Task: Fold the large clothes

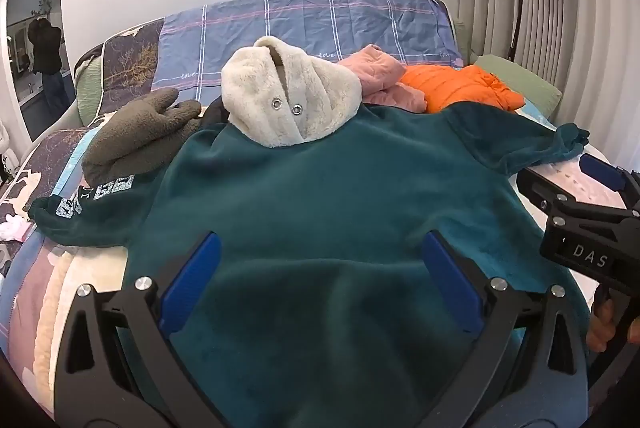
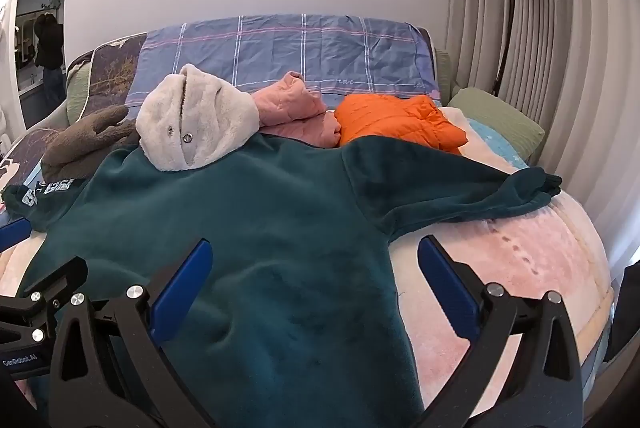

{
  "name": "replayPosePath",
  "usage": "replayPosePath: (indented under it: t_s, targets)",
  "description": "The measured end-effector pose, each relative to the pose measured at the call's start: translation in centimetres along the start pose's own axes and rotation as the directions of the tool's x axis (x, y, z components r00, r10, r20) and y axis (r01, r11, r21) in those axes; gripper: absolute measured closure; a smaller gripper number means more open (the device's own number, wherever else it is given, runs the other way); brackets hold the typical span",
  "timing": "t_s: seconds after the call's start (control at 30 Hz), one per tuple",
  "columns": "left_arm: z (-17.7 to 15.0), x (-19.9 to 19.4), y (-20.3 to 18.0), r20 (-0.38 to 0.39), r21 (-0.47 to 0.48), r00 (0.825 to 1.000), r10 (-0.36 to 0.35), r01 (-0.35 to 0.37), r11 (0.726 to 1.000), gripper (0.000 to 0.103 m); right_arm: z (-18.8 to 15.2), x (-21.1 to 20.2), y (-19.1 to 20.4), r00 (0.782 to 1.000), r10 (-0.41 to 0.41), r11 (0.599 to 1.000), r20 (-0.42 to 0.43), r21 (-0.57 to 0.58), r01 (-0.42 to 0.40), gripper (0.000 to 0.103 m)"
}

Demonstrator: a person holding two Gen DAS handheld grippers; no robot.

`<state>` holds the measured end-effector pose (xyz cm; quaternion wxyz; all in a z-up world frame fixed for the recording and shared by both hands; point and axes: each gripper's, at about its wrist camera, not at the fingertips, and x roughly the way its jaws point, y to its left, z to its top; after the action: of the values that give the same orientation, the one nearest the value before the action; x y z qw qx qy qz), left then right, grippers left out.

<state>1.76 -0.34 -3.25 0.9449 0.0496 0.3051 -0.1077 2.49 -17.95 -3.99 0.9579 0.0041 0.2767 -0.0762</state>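
Both tools, left tool (image 1: 320, 276) and right tool (image 2: 314, 280), hover spread wide and empty above the green hoodie (image 1: 320, 196), which lies flat on the bed (image 2: 520, 260), sleeves out. The left sits over its middle, the right over its right edge; better to pinch a sleeve cuff (image 2: 548, 184) and fold inward

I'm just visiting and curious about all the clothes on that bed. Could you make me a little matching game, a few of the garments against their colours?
Things:
1. hoodie body
2. hood
3. puffer jacket
4. fleece garment left of the hood

Colours:
A. orange
B. brown-grey
C. dark teal
D. cream

Pairs: 1-C, 2-D, 3-A, 4-B
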Motion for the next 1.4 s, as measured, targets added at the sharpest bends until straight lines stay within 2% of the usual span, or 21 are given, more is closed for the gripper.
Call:
replayPosePath:
  t_s: [0.23, 0.3, 0.97, 1.4]
  targets:
    - [-0.2, 0.0, -0.2, -0.005, 0.006, 1.0, 0.005, -0.005, 1.0, 0.002, -0.2, -0.1, -0.1, 1.0, 0.003, 1.0, -0.014, 0.01, -0.003, 0.001]
    - [-0.2, 0.0, -0.2, -0.007, 0.005, 1.0, 0.005, -0.005, 1.0, 0.002, -0.2, -0.1, -0.2, 1.0, 0.003, 1.0, 0.01, 0.008, -0.003, 0.001]
    - [-0.7, -0.4, 0.4, 0.002, -0.013, 1.0, -0.013, 0.013, 1.0, 0.002, -0.2, -0.7, 0.7, 0.998, -0.009, 1.0, 0.061, -0.028, 0.01, 0.001]
    - [-0.8, -0.1, 0.8, -0.007, -0.03, 1.0, -0.01, 0.01, 1.0, 0.002, -0.3, -0.3, 0.4, 1.0, -0.01, 1.0, -0.004, -0.007, 0.01, 0.001]
